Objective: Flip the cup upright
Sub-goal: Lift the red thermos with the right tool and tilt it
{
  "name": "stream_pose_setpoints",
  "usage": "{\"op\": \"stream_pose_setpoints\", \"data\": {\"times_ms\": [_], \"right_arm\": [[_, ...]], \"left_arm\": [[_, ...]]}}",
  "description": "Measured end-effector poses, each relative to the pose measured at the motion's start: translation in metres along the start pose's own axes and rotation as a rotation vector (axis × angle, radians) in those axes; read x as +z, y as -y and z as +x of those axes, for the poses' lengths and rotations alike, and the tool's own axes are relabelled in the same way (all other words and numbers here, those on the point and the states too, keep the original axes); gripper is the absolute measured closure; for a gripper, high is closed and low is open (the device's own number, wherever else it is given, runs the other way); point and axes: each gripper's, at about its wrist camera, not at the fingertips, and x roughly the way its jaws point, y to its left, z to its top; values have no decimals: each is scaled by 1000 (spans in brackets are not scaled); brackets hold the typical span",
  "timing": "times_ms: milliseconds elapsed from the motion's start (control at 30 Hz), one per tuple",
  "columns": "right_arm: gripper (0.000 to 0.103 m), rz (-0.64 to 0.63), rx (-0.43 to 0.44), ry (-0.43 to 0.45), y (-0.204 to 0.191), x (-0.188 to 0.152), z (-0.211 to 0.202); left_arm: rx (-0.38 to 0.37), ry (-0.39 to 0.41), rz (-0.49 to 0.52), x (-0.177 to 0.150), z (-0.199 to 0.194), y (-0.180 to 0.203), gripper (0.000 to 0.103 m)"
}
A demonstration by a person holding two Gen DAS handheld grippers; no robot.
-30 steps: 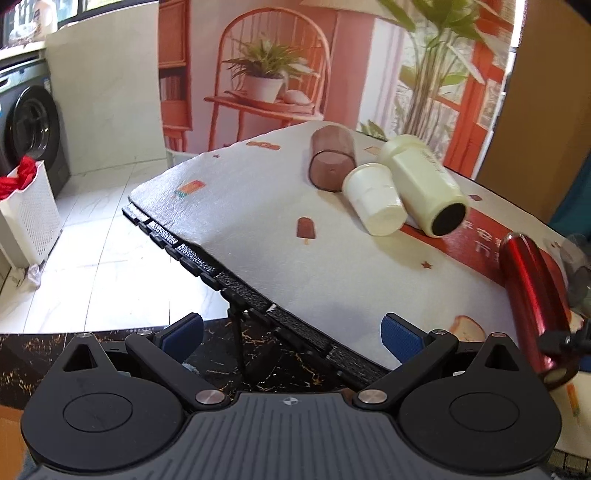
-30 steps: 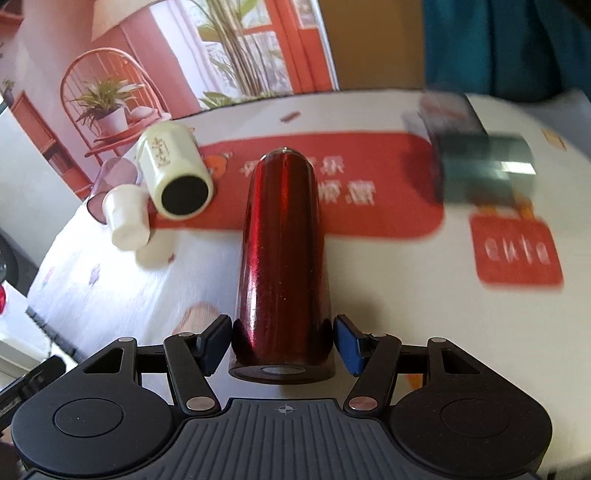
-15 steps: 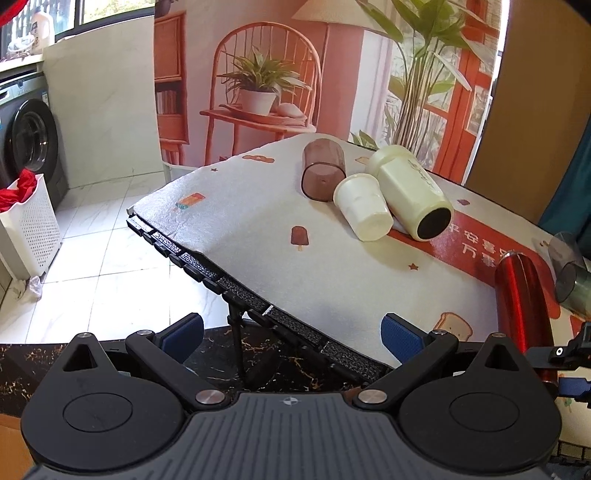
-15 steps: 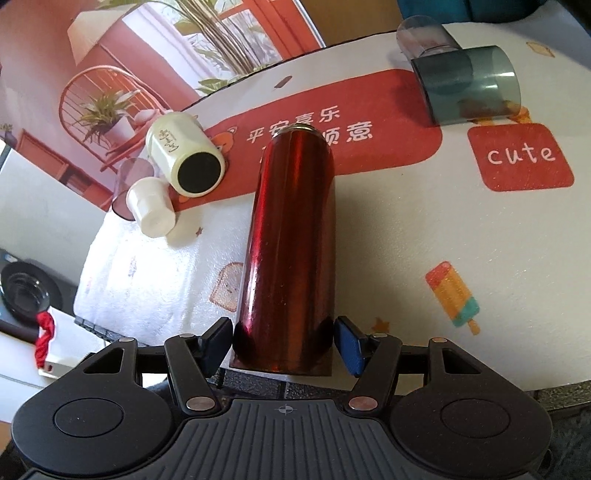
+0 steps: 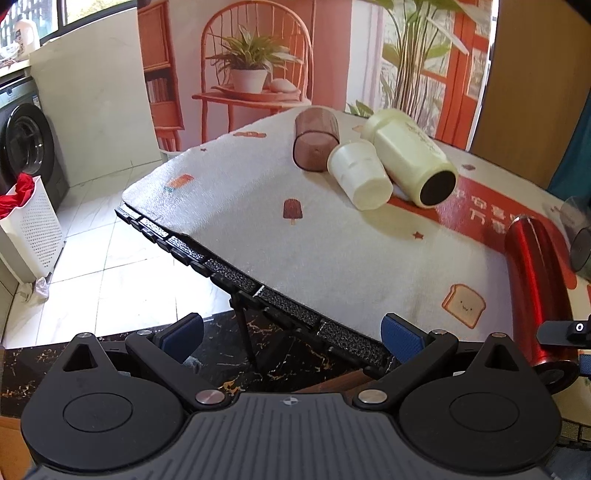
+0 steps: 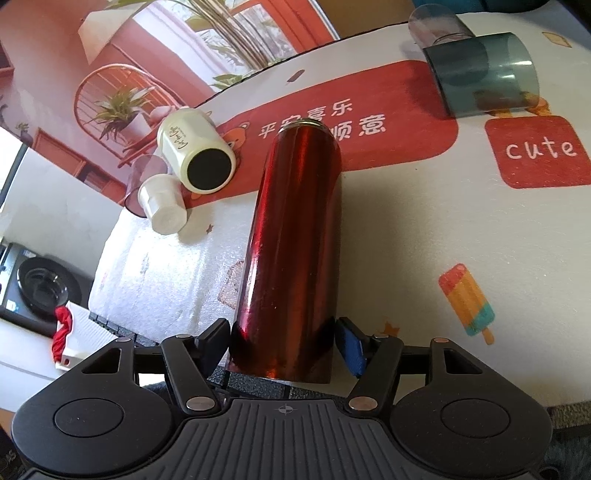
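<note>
In the left wrist view, we see 3 containers lying on their sides at the far part of the table [image 5: 258,229]: a brown translucent cup [image 5: 316,138], a small white cup [image 5: 360,175] touching it, and a cream tumbler [image 5: 408,160] with its dark base toward us; none shows any contents. The red metal cup [image 5: 532,288] lies on its side at the right edge, glossy and cylindrical, its near end partly hidden by the other gripper. Our left gripper [image 5: 291,334] hangs below the table edge, its blue pads wide apart with nothing between them. A white basket [image 5: 33,236] holding red cloth stands on the floor beside a washing machine [image 5: 26,147]. In the right wrist view, the red metal cup [image 6: 291,251] lies lengthwise on the table [image 6: 461,229], and our right gripper [image 6: 284,341] clamps its near end, both pads pressing its sides. Beyond it lie the cream tumbler [image 6: 195,155], the white cup [image 6: 162,205] and, at far right, a grey translucent cup [image 6: 484,74] overlapping a clear cup [image 6: 436,22].
</note>
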Motion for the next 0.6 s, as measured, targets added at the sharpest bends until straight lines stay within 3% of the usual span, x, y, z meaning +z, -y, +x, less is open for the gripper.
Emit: {"op": "stream_pose_setpoints", "data": {"times_ms": [333,600], "right_arm": [[41,-38,6,0,2,11,1],[38,-14,-8,77,19,35,-17]], "left_arm": [[-36,-60,-36,22,7,10,0],[-148,-69,12,47,4,58,0]]}}
